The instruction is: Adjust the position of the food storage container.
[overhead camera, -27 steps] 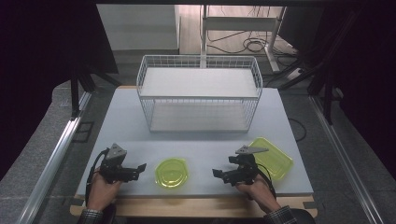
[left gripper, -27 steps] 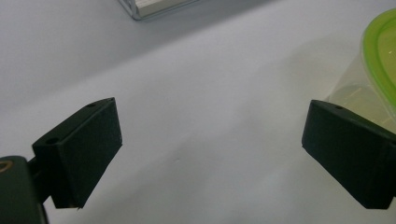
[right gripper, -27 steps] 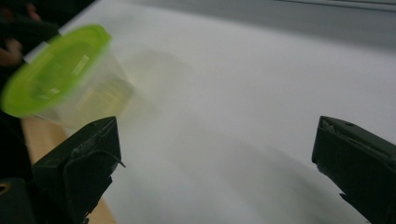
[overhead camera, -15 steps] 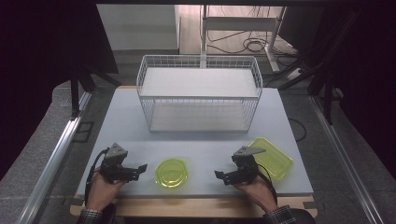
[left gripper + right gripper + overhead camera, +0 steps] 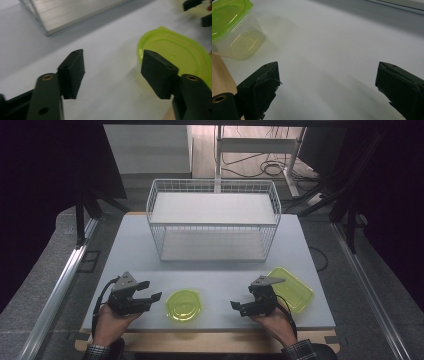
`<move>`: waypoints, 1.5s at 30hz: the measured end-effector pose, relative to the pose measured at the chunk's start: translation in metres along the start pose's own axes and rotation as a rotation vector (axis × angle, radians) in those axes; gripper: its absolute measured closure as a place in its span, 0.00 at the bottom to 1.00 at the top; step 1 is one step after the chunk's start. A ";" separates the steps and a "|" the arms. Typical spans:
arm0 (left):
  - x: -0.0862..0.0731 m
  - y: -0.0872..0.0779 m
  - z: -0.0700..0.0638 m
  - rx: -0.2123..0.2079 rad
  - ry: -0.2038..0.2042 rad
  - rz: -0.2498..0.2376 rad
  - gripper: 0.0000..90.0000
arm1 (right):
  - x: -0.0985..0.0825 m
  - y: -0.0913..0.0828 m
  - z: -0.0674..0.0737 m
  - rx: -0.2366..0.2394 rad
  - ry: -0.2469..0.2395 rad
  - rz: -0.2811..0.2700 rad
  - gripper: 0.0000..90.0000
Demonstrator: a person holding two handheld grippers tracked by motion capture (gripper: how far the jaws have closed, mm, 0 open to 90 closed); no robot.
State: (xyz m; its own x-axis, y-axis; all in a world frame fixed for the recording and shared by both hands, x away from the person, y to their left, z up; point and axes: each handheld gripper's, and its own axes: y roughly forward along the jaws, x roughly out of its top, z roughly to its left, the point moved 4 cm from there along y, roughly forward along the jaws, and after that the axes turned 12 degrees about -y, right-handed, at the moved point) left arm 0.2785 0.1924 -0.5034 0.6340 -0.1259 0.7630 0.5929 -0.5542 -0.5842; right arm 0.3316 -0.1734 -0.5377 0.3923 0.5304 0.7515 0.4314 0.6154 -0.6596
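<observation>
A round clear container with a lime-green lid (image 5: 184, 305) sits near the table's front edge between my two grippers. My left gripper (image 5: 152, 291) lies just left of it, open, its tips close beside the lid. In the left gripper view the left gripper (image 5: 112, 70) has only bare table between its pads, and the round container (image 5: 180, 50) lies behind the right-hand pad. My right gripper (image 5: 239, 307) rests right of the container, open and pointing at it. In the right gripper view the right gripper (image 5: 327, 82) stands wide over bare table, with the round container (image 5: 234, 32) at upper left.
A rectangular green-lidded container (image 5: 295, 289) lies just behind the right hand. A white wire basket (image 5: 212, 224) stands at the back middle of the white table (image 5: 220, 270). The table's wooden front edge (image 5: 219, 72) runs close under both hands.
The right gripper has slid slightly left and nearer the front edge. The left gripper has stayed about where it was.
</observation>
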 end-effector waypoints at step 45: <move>-0.004 0.071 -0.122 -0.157 0.176 0.169 1.00 | -0.001 0.002 0.002 -0.055 -0.048 0.036 0.10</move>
State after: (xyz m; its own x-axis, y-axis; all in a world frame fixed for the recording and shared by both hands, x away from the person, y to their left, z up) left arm 0.2571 0.0534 -0.5141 0.6134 -0.3609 0.7024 0.3931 -0.6319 -0.6680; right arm 0.3307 -0.1719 -0.5391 0.3697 0.5796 0.7262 0.4625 0.5631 -0.6849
